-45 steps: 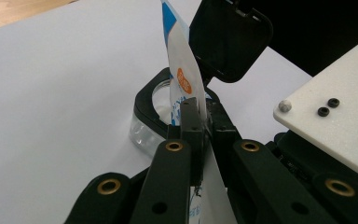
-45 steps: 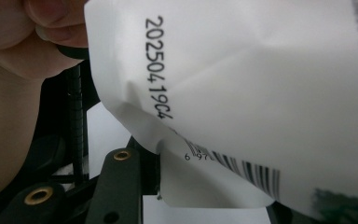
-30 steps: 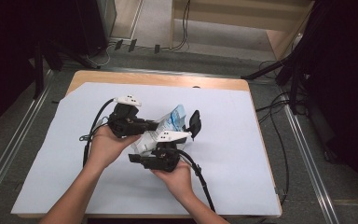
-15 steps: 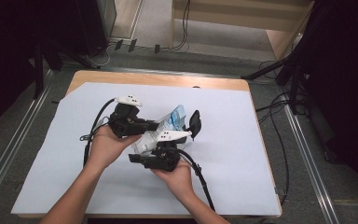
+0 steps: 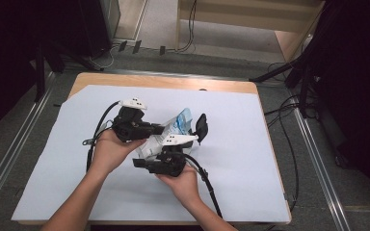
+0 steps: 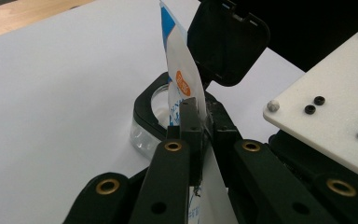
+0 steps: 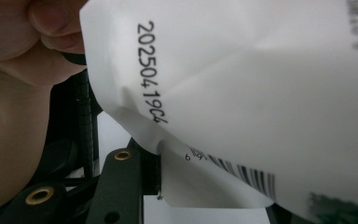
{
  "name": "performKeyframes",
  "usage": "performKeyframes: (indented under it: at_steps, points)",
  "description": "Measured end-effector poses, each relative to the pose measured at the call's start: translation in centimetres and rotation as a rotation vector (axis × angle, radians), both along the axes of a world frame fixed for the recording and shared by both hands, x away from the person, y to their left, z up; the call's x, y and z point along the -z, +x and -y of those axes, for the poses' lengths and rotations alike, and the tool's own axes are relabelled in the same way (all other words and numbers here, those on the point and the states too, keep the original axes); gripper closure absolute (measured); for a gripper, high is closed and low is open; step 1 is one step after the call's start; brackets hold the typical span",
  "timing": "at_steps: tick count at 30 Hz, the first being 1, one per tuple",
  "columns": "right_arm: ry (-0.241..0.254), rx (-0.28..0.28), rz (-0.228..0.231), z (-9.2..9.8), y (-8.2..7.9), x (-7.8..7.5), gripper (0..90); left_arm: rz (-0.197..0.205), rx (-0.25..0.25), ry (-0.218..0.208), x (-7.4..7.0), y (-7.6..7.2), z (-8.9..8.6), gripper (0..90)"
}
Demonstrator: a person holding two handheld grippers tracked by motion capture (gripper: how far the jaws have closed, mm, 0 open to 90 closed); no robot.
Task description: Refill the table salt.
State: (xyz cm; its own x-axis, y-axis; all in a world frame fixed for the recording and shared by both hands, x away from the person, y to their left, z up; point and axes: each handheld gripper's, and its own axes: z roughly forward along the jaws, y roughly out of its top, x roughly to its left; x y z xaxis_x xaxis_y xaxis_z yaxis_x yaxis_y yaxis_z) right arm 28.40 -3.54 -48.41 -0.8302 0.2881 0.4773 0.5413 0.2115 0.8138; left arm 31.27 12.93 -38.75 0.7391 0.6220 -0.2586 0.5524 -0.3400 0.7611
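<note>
A white and blue packet (image 5: 179, 122) stands upright between both grippers at the middle of the table. My left gripper (image 5: 161, 129) is shut on its edge, the two jaws pinching the packet (image 6: 182, 79) near their tips (image 6: 192, 122). Just behind sits a small clear container (image 6: 145, 122) with a black rim, its black flip lid (image 6: 227, 43) (image 5: 201, 127) standing open. My right gripper (image 5: 150, 153) holds the lower white part of the packet (image 7: 261, 93), which shows a printed date code and barcode and spans the space between its jaws.
A white sheet (image 5: 270, 159) covers the wooden table (image 5: 173, 82). The right gripper's white top plate (image 6: 335, 116) lies close beside the left jaws. Cables (image 5: 207, 185) trail from both grippers toward the near edge. Dark stands and floor cables surround the table.
</note>
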Motion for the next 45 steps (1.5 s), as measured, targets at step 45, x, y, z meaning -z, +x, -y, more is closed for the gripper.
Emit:
performKeyframes:
  at_steps: [45]
  points:
    - [0.039, 0.0, -0.031, 0.14, 0.18, -0.14, 62.2, 0.024, -0.01, 0.0, -0.14, 0.03, 0.15, 88.0]
